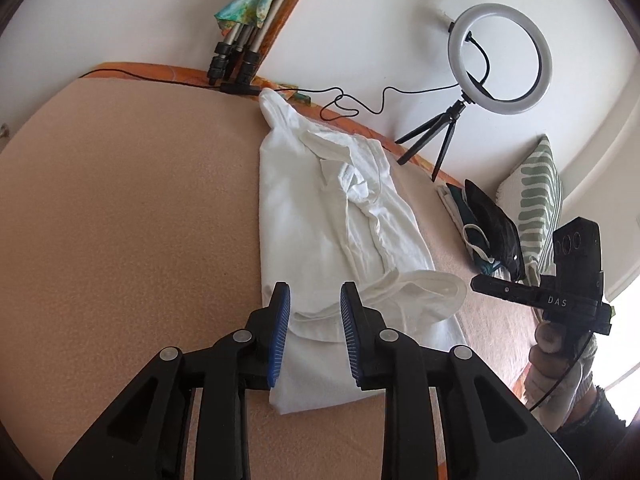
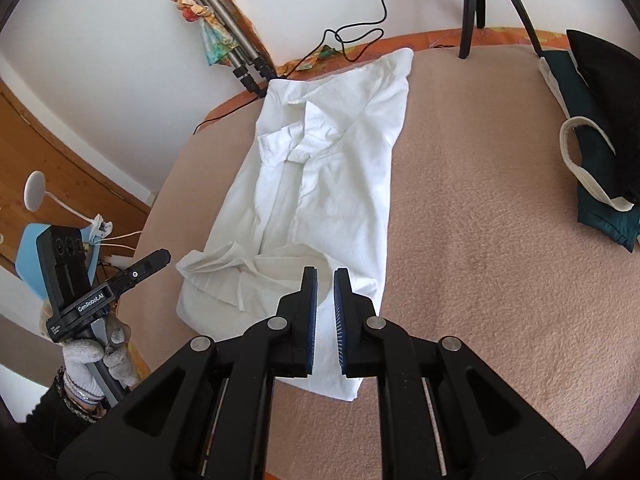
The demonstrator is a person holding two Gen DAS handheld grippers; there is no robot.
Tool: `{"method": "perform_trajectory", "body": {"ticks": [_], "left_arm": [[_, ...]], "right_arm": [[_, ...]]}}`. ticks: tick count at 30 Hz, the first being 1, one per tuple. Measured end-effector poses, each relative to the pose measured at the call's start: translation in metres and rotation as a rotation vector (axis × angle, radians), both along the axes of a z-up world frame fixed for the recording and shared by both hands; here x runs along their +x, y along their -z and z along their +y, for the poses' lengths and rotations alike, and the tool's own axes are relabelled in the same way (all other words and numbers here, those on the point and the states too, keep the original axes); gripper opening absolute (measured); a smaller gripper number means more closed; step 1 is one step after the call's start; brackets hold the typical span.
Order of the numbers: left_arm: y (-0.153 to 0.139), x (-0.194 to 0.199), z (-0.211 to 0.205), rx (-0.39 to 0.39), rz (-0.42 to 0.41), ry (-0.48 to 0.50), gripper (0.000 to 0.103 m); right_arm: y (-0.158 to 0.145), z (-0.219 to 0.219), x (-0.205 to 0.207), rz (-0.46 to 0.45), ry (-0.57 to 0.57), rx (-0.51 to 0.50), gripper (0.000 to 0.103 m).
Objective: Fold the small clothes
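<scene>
White shirt (image 2: pixel 316 168) mid-frame, sides folded in. Left gripper (image 1: pixel 315 332) released, right gripper (image 2: pixel 325 320) nearly closed, empty. Next: probably pinching near hem, folding upward.

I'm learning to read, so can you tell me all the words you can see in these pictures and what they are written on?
"DAS": white letters on the black body of the right gripper, seen from the left wrist camera.
"GenRobot.AI": white letters on the black body of the left gripper, seen from the right wrist camera.
Small white print near the end of that same body: too small to read.
The white shirt shows no words.
</scene>
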State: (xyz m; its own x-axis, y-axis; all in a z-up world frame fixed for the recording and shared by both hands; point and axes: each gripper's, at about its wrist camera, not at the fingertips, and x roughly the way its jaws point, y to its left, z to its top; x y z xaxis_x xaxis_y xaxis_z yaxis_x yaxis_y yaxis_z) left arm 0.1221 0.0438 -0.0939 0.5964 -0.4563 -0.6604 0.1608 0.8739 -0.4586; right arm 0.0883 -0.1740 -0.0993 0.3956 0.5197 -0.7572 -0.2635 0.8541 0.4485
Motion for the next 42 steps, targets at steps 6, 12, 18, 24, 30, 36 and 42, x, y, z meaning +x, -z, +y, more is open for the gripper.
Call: {"method": "perform_trajectory", "body": {"ticks": [6, 12, 18, 24, 30, 36, 42], "left_arm": [[0.008, -0.018, -0.020, 0.047, 0.030, 0.161, 0.024], [0.028, -0.013, -0.035, 0.135, 0.087, 0.224, 0.024], [0.027, 0.012, -0.041, 0.199, 0.048, 0.216, 0.024], [0.026, 0.042, -0.037, 0.238, 0.013, 0.166, 0.024], [0.029, 0.064, -0.023, 0.264, 0.014, 0.100, 0.024], [0.024, 0.080, -0.007, 0.248, 0.018, 0.054, 0.026], [0.009, 0.105, 0.011, 0.159, -0.012, 0.011, 0.047]], "right_arm": [[0.009, 0.030, -0.020, 0.011, -0.190, -0.007, 0.009], [0.037, 0.057, -0.021, 0.064, -0.272, -0.068, 0.009], [0.042, 0.049, 0.003, 0.057, -0.175, -0.072, 0.009], [0.042, 0.020, 0.033, 0.055, 0.008, -0.088, 0.009], [0.043, 0.006, 0.042, 0.052, 0.082, -0.157, 0.009], [0.033, 0.007, 0.047, 0.020, 0.097, -0.182, 0.036], [0.014, 0.001, 0.075, -0.028, 0.097, -0.163, 0.045]]}}
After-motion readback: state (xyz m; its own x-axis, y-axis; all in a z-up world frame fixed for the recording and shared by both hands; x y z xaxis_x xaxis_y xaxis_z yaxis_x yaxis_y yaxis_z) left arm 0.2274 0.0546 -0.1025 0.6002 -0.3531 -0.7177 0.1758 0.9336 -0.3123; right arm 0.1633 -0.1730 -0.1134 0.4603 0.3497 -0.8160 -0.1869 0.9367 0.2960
